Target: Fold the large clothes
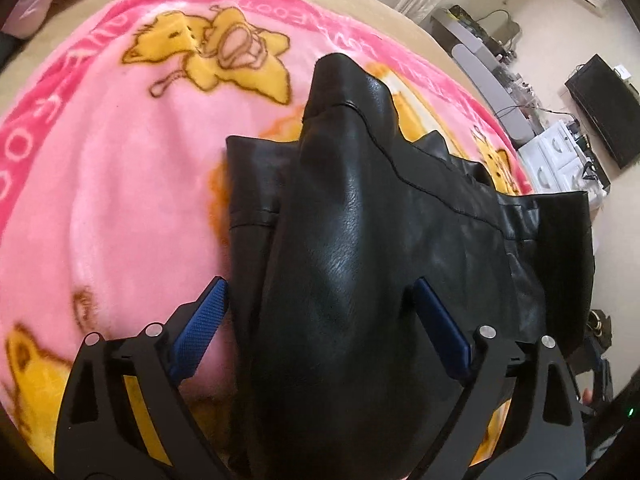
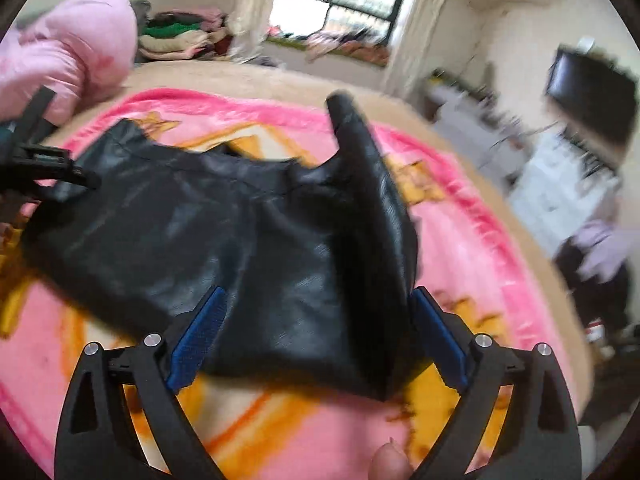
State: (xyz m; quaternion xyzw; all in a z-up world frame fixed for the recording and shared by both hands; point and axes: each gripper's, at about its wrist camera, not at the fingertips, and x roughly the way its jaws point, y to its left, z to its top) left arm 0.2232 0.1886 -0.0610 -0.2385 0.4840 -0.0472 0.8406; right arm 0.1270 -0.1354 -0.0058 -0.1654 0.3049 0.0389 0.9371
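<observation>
Black, glossy leather garment [image 1: 360,240]: partly folded, near right on pink fleece blanket with yellow cartoon figures [image 1: 132,184]; sleeves laid inward, final folds outstanding. Left gripper [image 1: 320,312], right gripper [image 2: 316,320]: jaws spread wide, gripping nothing.

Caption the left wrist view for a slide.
Open left claw straddles black leather garment on pink blanket.

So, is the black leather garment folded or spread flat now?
Partly folded: the black leather garment lies bunched in overlapping layers on the pink blanket, one end sticking up.
</observation>
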